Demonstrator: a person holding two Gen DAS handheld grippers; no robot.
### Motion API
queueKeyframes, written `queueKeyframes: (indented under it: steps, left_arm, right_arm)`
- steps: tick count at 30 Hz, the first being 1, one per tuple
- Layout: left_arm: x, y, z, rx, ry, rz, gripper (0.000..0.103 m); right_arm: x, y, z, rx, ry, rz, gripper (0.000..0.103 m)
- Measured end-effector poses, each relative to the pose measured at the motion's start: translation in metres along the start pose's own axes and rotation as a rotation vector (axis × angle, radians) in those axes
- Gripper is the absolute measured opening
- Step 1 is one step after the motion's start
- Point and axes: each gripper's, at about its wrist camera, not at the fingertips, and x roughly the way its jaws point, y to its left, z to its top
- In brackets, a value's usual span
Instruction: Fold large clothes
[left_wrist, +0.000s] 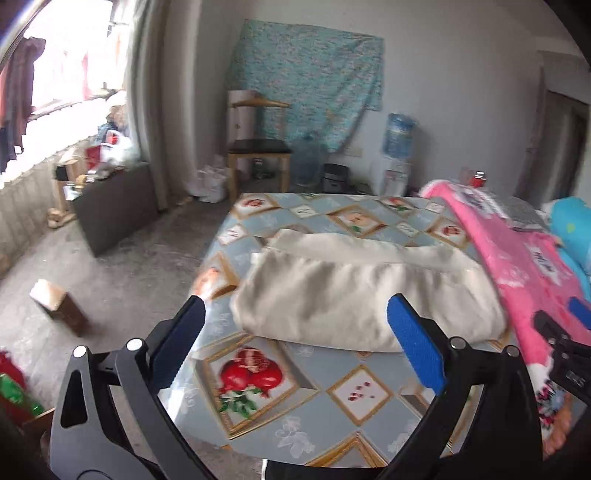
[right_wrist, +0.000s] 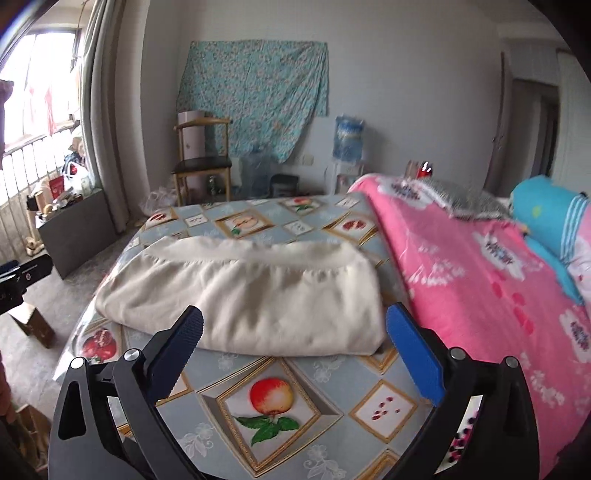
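The bed (right_wrist: 280, 398), under a fruit-patterned cover, carries a pink quilt (right_wrist: 480, 280) along its right side and the cream garment (right_wrist: 251, 291), folded into a thick bundle at the middle. Both the left gripper (left_wrist: 295, 325) and right gripper (right_wrist: 295, 325) hover above it, fingers spread wide and empty. This fold looks finished; next likely calls for another garment or a tidying press.

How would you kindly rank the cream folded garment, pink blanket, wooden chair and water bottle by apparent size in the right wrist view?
1. pink blanket, partly cut off
2. cream folded garment
3. wooden chair
4. water bottle

Chair and bottle stand farther away, so true sizes stay unsure.
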Motion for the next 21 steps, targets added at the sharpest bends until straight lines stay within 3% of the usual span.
queueKeyframes:
  steps: [5, 8, 10, 17, 21]
  left_arm:
    - [-0.006, -0.003, 0.003, -0.022, -0.011, 0.020, 0.096]
    - [0.001, -0.014, 0.002, 0.047, 0.052, 0.017, 0.096]
    - [0.011, -0.022, -0.001, 0.097, 0.097, 0.003, 0.096]
    - [0.047, -0.041, -0.027, 0.115, 0.251, 0.008, 0.096]
    - [0.060, -0.053, -0.040, 0.153, 0.306, -0.002, 0.096]
  right_arm:
    - [-0.016, 0.001, -0.002, 0.017, -0.044, -0.067, 0.097]
    - [-0.017, 0.001, -0.006, 0.044, -0.015, -0.062, 0.097]
    - [-0.012, 0.001, -0.010, 0.052, 0.023, -0.045, 0.097]
    - [0.034, 0.003, -0.031, 0.093, 0.244, -0.002, 0.097]
    - [0.048, 0.007, -0.039, 0.098, 0.302, 0.008, 0.097]
